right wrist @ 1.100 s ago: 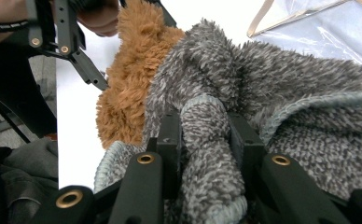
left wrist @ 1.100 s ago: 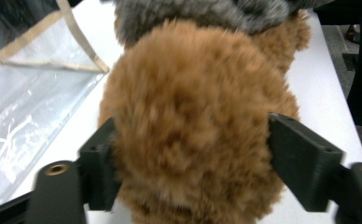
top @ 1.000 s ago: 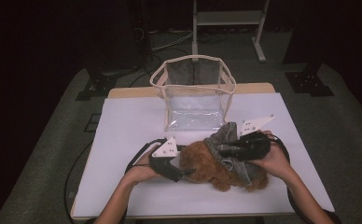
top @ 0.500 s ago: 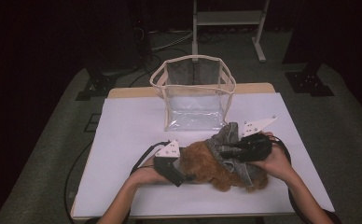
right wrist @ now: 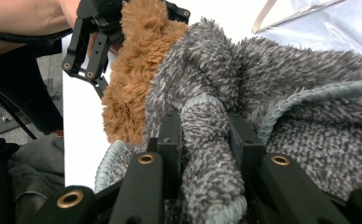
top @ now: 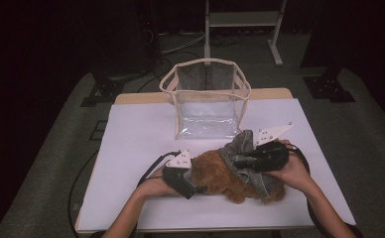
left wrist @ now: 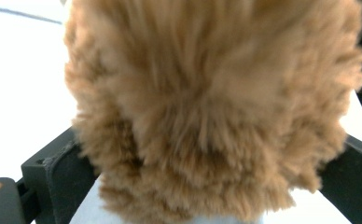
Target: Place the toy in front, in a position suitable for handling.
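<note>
A brown plush toy (top: 215, 174) lies on the white table (top: 141, 134), partly wrapped in a grey knitted garment (top: 257, 181). My left gripper (top: 200, 187) is at the toy's left end. Its jaws have just been opening and stand wide on either side of the brown fur (left wrist: 216, 102) without squeezing it. My right gripper (top: 240, 161) comes in from the right and is shut on a rolled fold of the grey garment (right wrist: 205, 140). In the right gripper view the plush toy (right wrist: 132, 70) shows behind that fold, with the left gripper (right wrist: 93, 42) beyond it.
A clear plastic bag with a beige rim (top: 205, 63) stands upright and open at the back middle of the table. Bare white tabletop lies to the left and in front of the toy. Dark floor and a stand's legs are beyond the table.
My left gripper has sunk a little and closed in on the toy's end, its jaws wider apart than before. The right gripper and its hold on the garment have not moved.
</note>
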The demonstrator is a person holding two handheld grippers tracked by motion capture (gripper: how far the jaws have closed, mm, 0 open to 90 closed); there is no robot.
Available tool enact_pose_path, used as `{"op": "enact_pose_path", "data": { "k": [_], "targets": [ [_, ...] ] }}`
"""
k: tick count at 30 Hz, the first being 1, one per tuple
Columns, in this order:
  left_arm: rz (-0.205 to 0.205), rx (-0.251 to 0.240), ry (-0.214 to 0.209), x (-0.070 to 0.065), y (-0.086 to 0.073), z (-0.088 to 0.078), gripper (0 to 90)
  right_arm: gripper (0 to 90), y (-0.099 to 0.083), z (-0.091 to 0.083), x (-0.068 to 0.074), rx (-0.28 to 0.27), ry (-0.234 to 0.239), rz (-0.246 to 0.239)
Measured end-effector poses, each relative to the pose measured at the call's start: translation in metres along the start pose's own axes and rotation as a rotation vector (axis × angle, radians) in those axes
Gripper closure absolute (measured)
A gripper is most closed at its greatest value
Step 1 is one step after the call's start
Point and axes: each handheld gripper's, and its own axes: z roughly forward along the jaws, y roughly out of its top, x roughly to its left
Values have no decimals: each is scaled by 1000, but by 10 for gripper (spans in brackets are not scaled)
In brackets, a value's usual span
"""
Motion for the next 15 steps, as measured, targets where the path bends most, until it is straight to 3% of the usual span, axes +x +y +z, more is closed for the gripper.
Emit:
{"op": "enact_pose_path", "data": {
  "k": [4, 8, 15],
  "targets": [
    [1, 42, -2, -1, -2, 9, 43, 695, 0, 0, -1, 2, 2, 2],
    [-19, -3, 8, 0, -1, 6, 219, 695, 1, 0, -1, 3, -1, 5],
    [14, -57, 37, -4, 11, -5, 330, 694, 6, -1, 0, 1, 8, 5]
  ]
}}
